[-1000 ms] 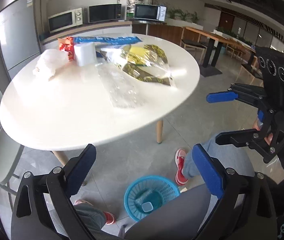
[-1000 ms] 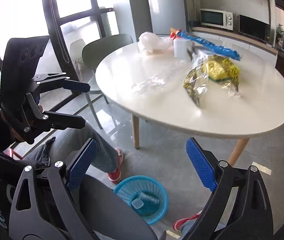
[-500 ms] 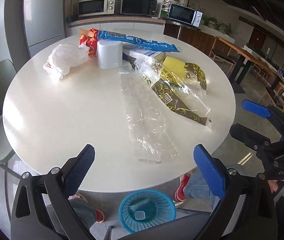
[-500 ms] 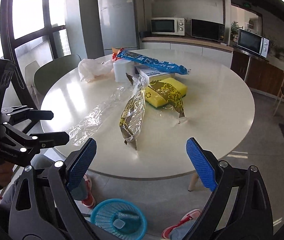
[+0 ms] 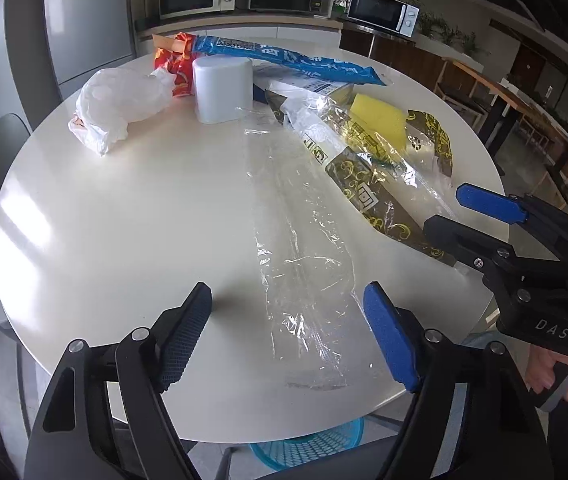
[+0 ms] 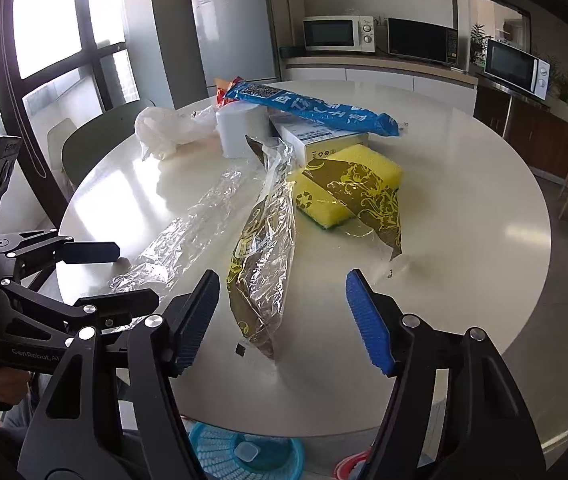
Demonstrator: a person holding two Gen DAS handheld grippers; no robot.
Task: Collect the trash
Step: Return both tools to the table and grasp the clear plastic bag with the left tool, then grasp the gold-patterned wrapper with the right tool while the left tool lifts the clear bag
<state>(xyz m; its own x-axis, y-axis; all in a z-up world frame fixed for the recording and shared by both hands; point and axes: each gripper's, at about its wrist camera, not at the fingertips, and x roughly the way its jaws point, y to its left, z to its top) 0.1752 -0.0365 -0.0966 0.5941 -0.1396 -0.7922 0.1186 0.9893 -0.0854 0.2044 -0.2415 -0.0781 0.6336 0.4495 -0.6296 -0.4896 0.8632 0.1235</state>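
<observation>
Clear plastic, crinkled: a long empty wrapper (image 5: 304, 240) lies on the round white table (image 5: 123, 220), its long axis running from the near edge away toward the white cup (image 5: 223, 90) at the far side. Left gripper (image 5: 288, 320) hovers at the wrapper's near end, jaws spread wide and empty, the end lying between the two pads. That makes the left the nearer tool for this piece; closing across the wrapper's narrow width looks like the natural grasp.

Further right, a gold-printed wrapper (image 6: 263, 248) lies roughly parallel, near end pointing at the right gripper (image 6: 281, 320), also spread open and holding nothing. A yellow sponge (image 6: 348, 184) sits beyond it, partly under a second printed sheet.

Blue basket (image 6: 243, 454) stands on the floor under the near table edge, below both grippers. Film is thin and flat; pads may slide over it.
</observation>
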